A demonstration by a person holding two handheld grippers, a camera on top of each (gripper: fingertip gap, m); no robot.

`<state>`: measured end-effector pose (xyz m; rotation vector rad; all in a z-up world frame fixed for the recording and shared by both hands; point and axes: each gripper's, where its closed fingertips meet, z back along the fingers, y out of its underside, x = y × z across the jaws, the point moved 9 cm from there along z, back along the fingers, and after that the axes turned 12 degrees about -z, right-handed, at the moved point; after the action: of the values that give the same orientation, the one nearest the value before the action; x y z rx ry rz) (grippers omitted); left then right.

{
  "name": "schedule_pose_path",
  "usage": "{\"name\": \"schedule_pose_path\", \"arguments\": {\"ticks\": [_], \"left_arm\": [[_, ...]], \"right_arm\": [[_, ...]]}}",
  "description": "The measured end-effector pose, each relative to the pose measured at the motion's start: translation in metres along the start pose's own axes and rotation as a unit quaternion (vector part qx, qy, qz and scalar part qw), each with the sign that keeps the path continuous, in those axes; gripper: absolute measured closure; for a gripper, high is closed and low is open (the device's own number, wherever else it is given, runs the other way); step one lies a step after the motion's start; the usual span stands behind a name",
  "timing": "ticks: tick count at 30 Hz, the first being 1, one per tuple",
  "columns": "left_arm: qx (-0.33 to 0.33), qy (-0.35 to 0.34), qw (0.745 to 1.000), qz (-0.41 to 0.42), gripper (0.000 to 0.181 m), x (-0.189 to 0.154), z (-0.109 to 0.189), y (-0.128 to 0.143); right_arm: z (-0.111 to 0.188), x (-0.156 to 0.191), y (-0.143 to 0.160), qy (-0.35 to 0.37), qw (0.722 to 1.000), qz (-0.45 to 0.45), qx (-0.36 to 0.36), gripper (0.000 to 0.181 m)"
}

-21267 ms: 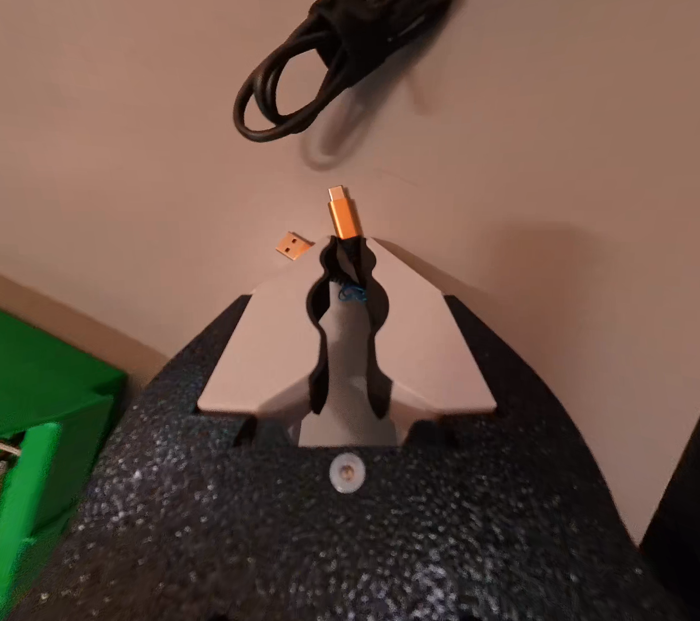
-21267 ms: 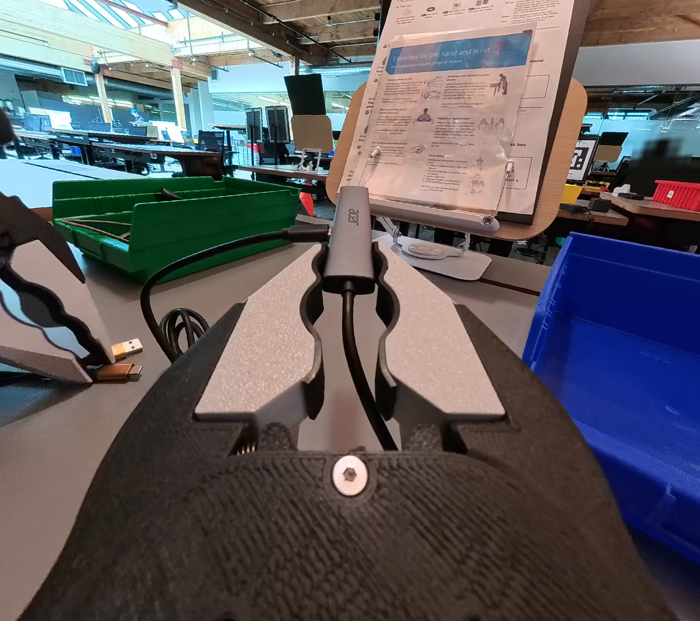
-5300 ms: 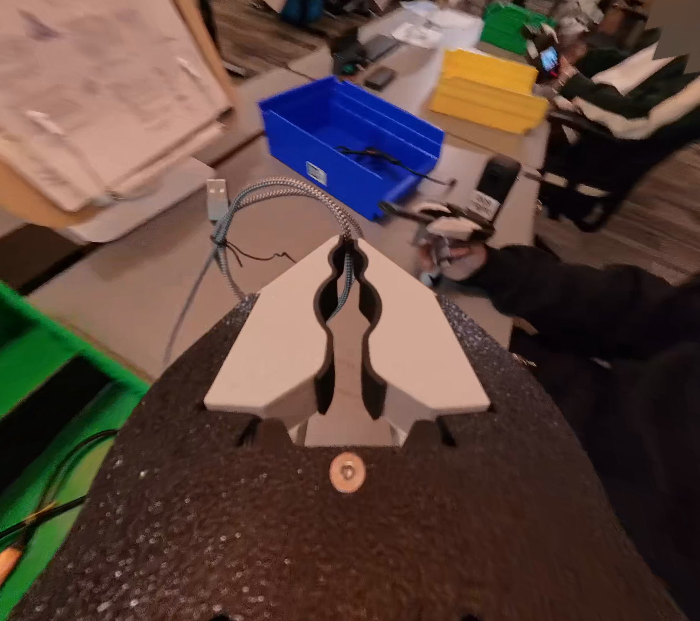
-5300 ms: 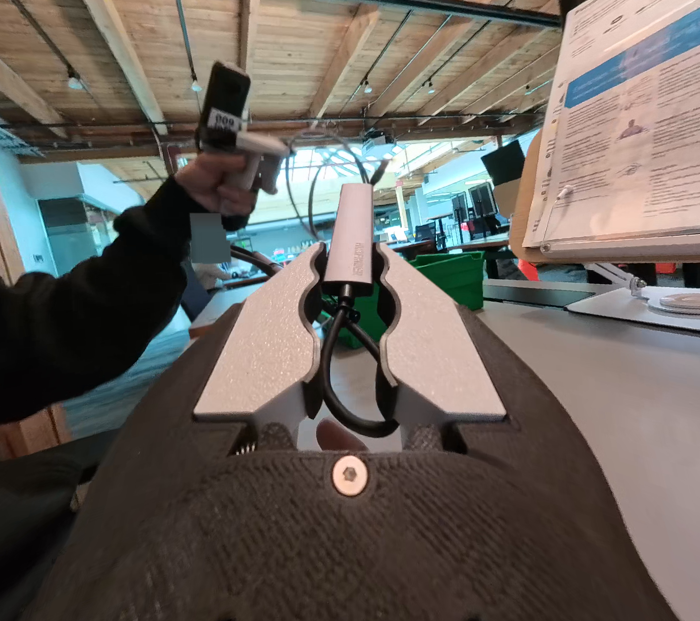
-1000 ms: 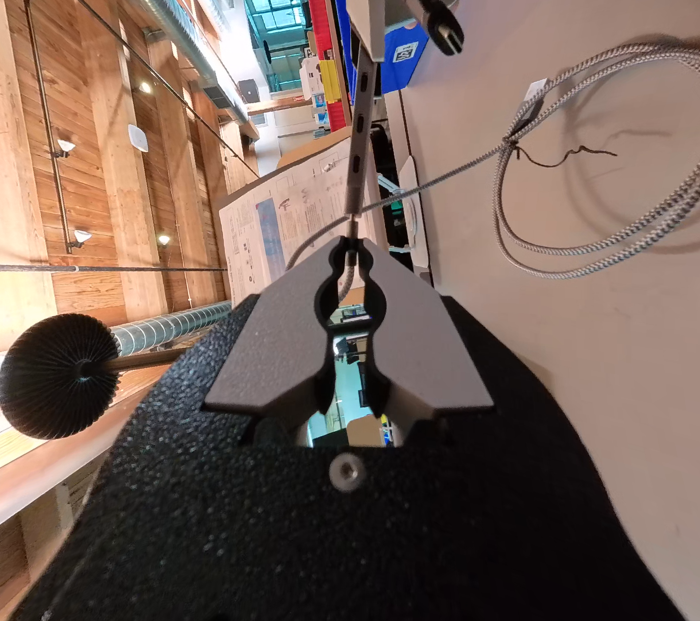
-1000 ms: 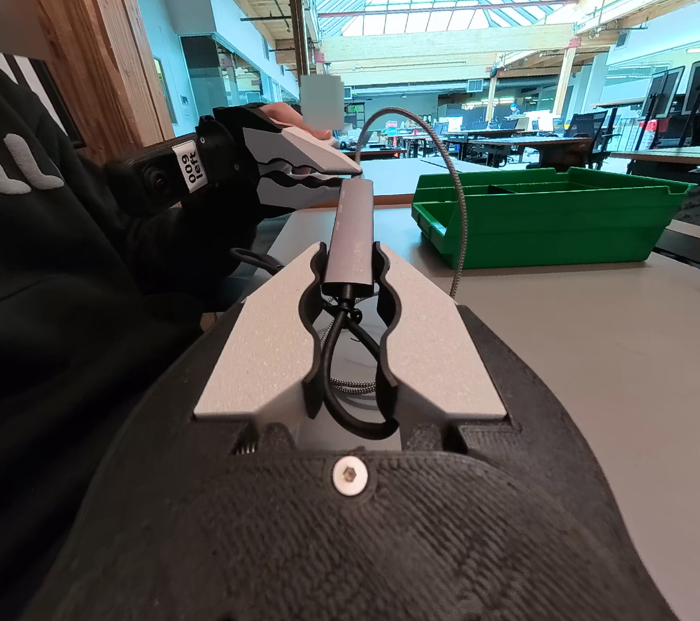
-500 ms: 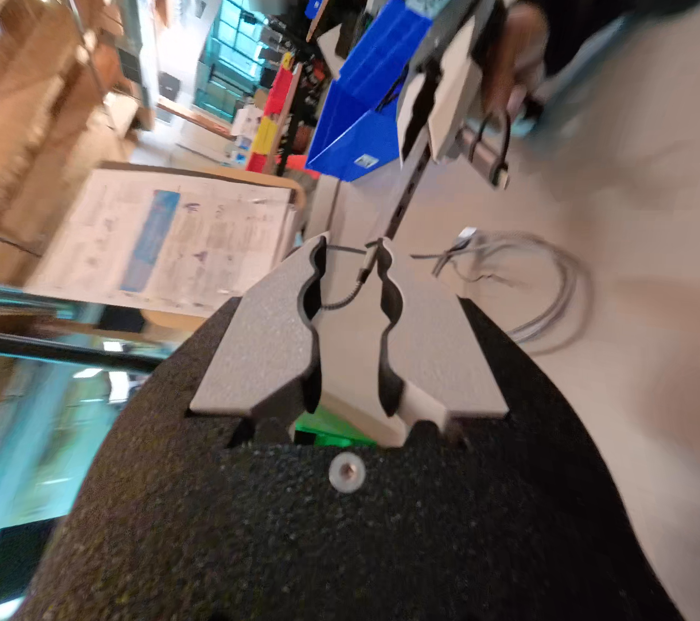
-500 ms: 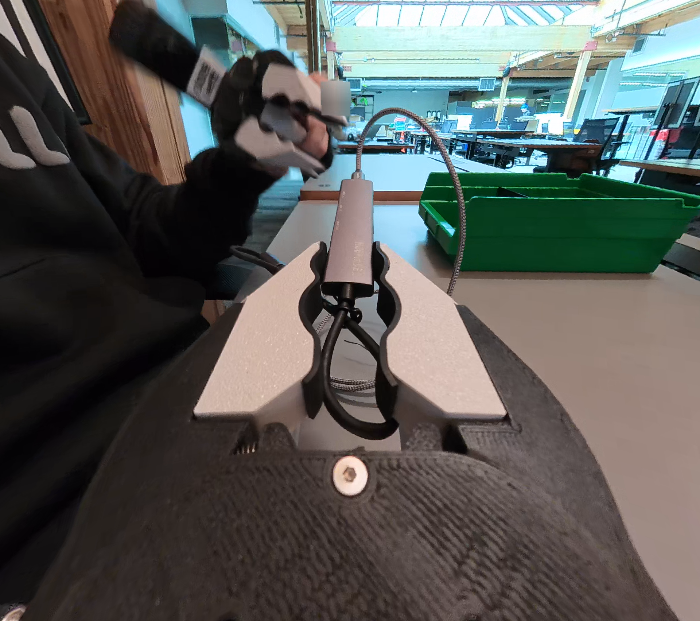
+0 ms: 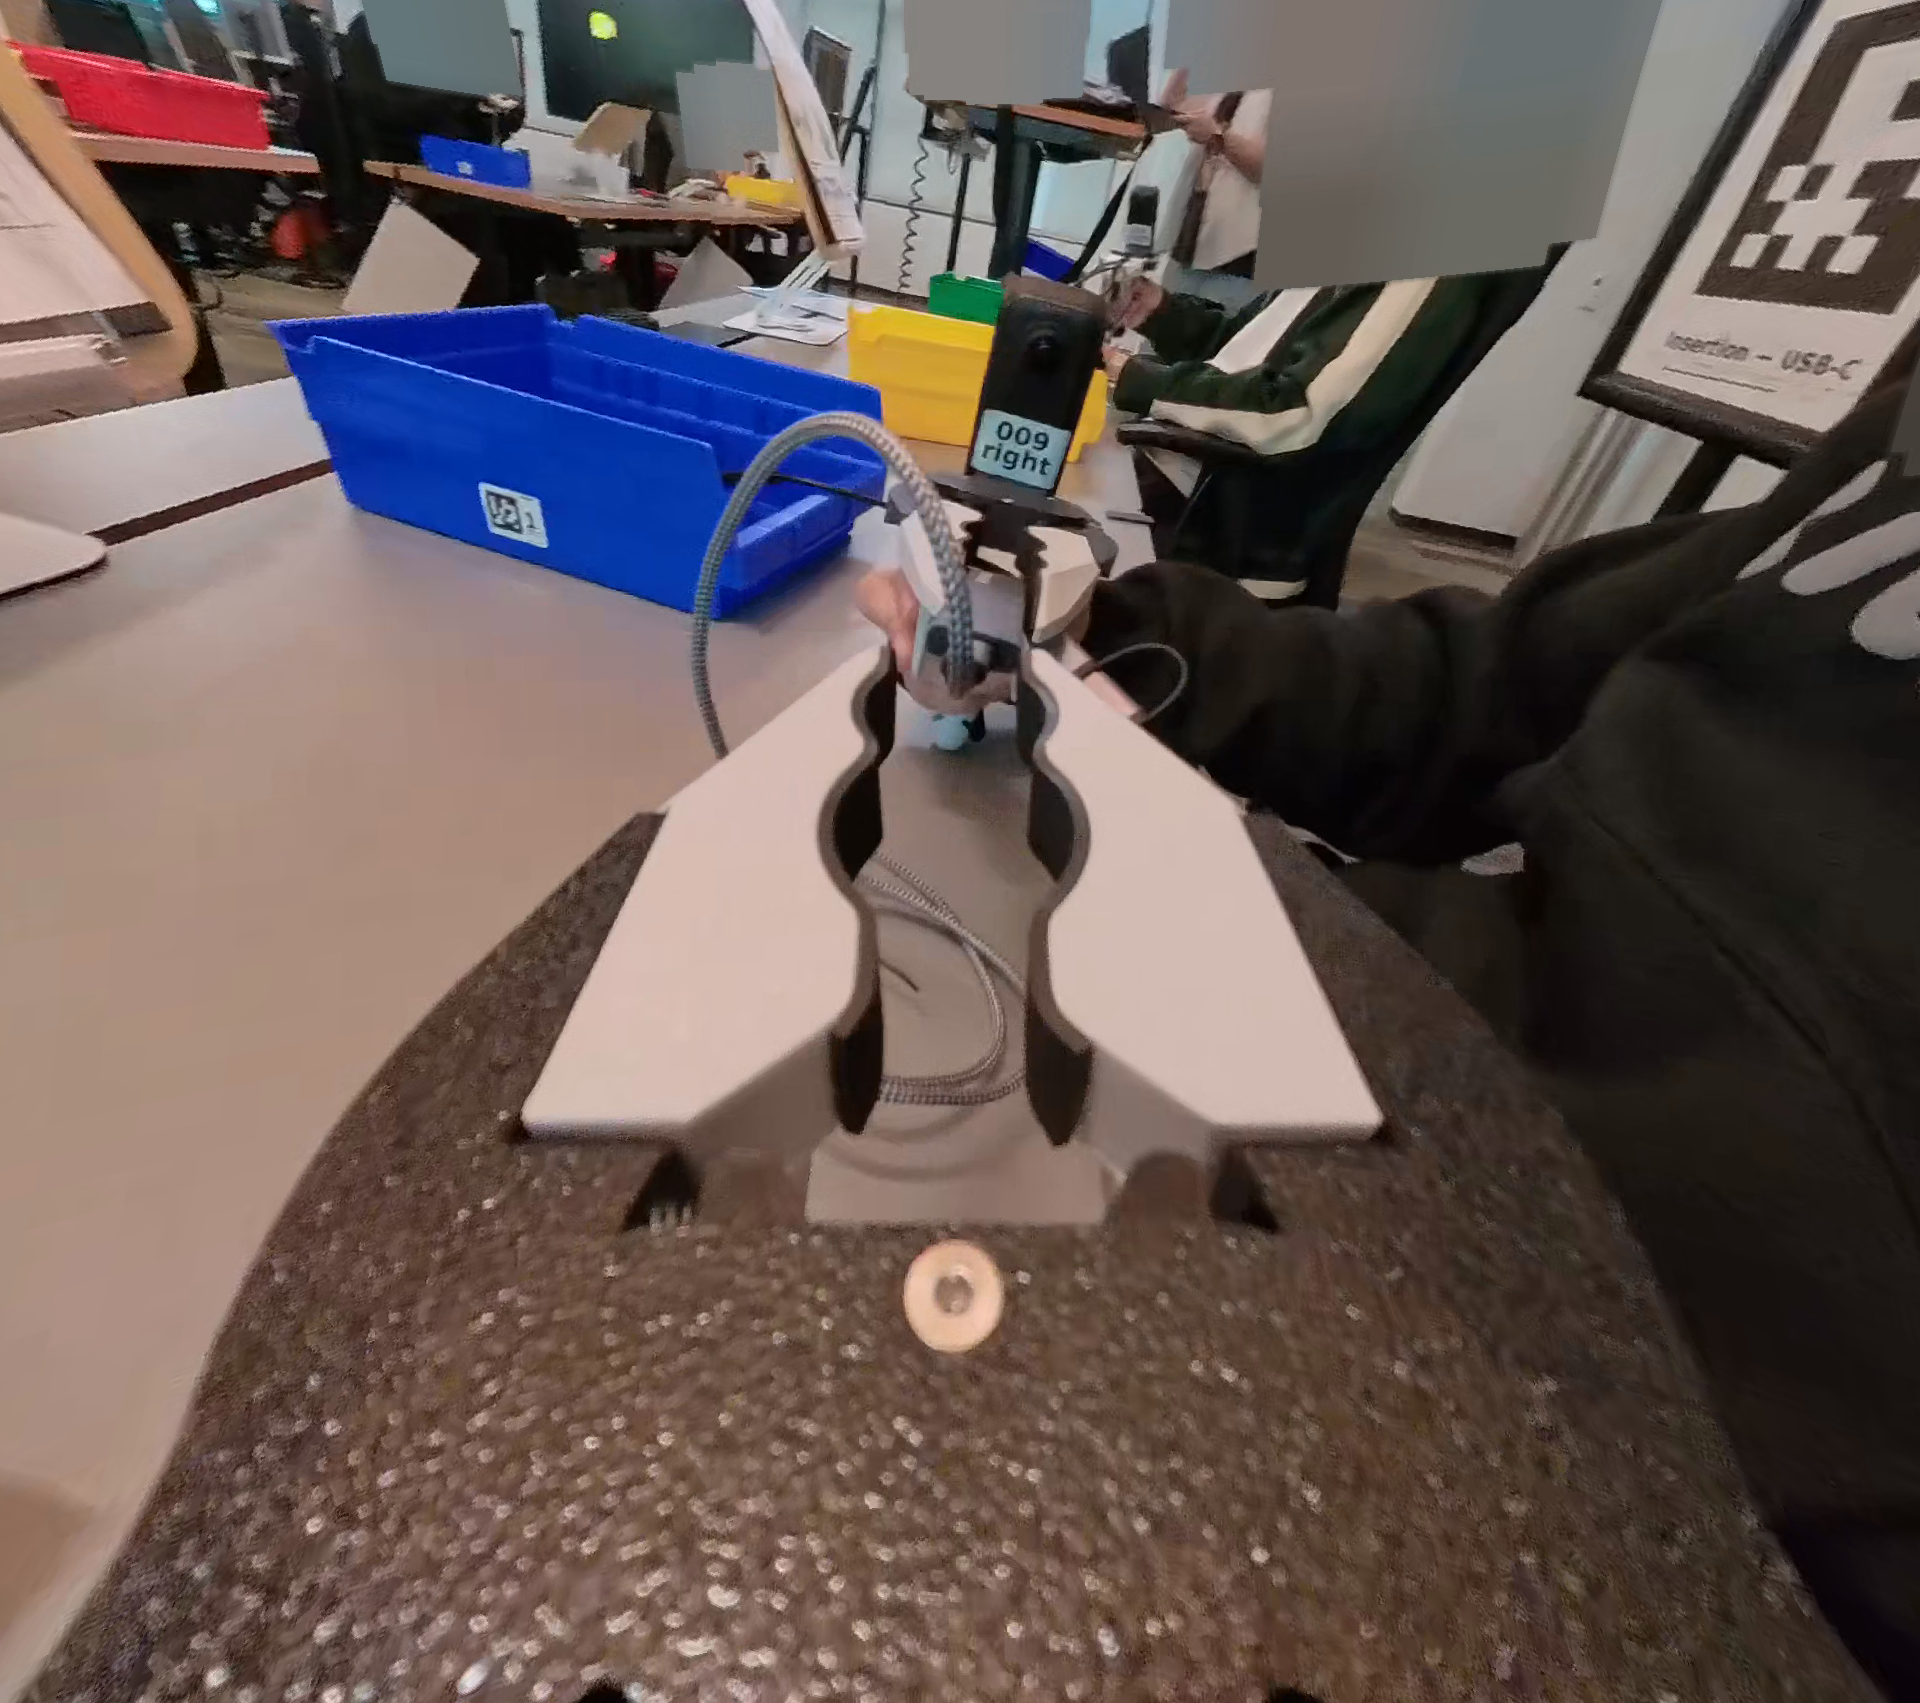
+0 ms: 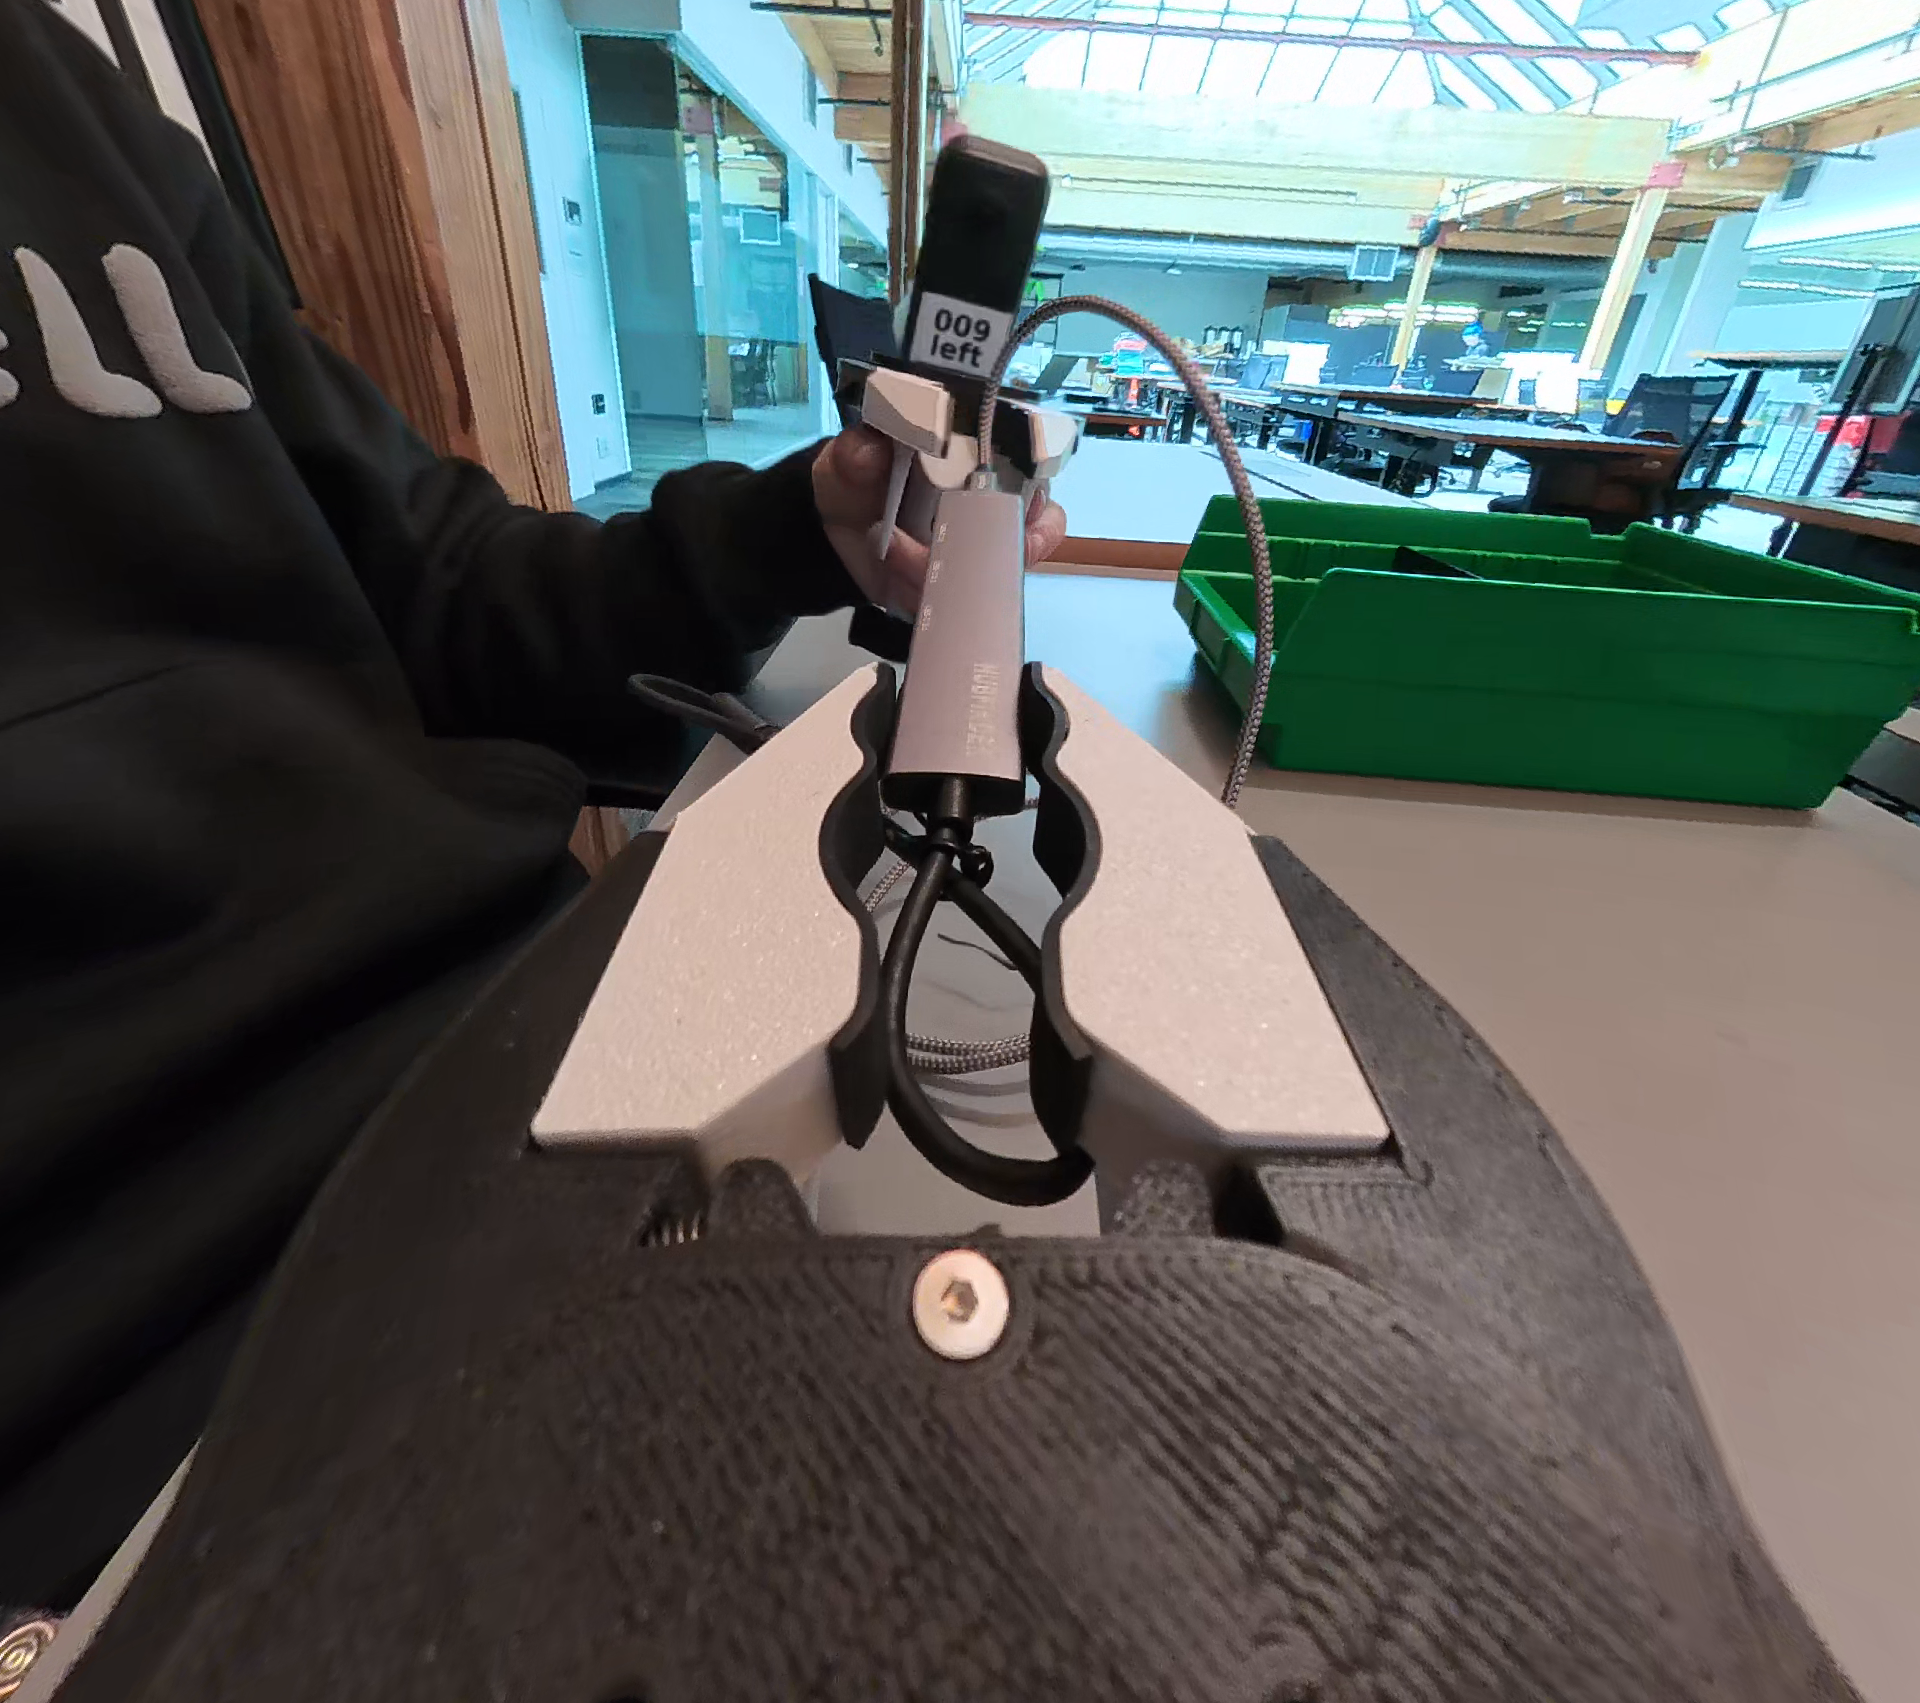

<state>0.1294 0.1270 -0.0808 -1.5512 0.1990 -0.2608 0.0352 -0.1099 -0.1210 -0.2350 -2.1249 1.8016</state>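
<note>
My right gripper (image 10: 961,687) is shut on a grey USB hub (image 10: 966,614) and holds it above the grey table (image 10: 1558,978). The hub's black cable (image 10: 935,1030) loops back between the fingers. A grey braided cable (image 10: 1247,573) arcs up and plugs into the hub's far end. My left gripper (image 9: 956,671) is open and empty. It faces the hub's end (image 9: 928,640) and the braided cable (image 9: 717,573), which sit just beyond its fingertips. The left gripper also shows in the right wrist view (image 10: 971,432), beyond the hub. The right gripper shows in the left wrist view (image 9: 987,583).
A blue bin (image 9: 582,448) stands on the table (image 9: 312,770) at the far left, with a yellow bin (image 9: 914,375) behind it. A green bin (image 10: 1558,666) stands right of the hub. A person's black sleeve (image 9: 1455,697) fills the right side. Braided cable coils lie on the table under the grippers. My right fingertips sit around 9 centimeters from my left ones.
One second ago my left gripper was shut on the braided cable's plug at the hub's end. It has opened, let go and swung round to face the hub. The right gripper still holds the hub.
</note>
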Motion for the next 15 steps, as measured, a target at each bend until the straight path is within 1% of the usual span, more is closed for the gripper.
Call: {"name": "schedule_pose_path", "arguments": {"ticks": [2, 6, 10, 12, 15], "left_arm": [[0.005, 0.008, 1.000, -0.016, 0.161, -0.0029, -0.0020, 0.0001], [0.038, 0.004, 0.998, -0.054, 0.165, -0.0082, -0.0049, 0.0000], [0.033, 0.007, 0.998, -0.056, 0.171, -0.0096, -0.0083, 0.0001], [0.043, 0.009, 0.997, -0.058, 0.176, -0.0096, -0.0096, 0.0023], [0.043, 0.013, 0.997, -0.064, 0.175, -0.0107, -0.0091, 0.0023]], "right_arm": [[-0.0009, 0.0004, 0.0005, -0.002, 1.000, 0.001, 0.004, 0.158], [-0.0017, 0.0006, 0.0009, -0.004, 1.000, 0.001, 0.009, 0.158], [-0.0040, 0.0017, 0.0021, -0.005, 1.000, 0.006, 0.020, 0.158], [-0.0045, 0.0019, 0.0023, -0.006, 1.000, 0.006, 0.023, 0.158], [-0.0045, 0.0018, 0.0023, -0.007, 1.000, 0.005, 0.023, 0.158]]}}
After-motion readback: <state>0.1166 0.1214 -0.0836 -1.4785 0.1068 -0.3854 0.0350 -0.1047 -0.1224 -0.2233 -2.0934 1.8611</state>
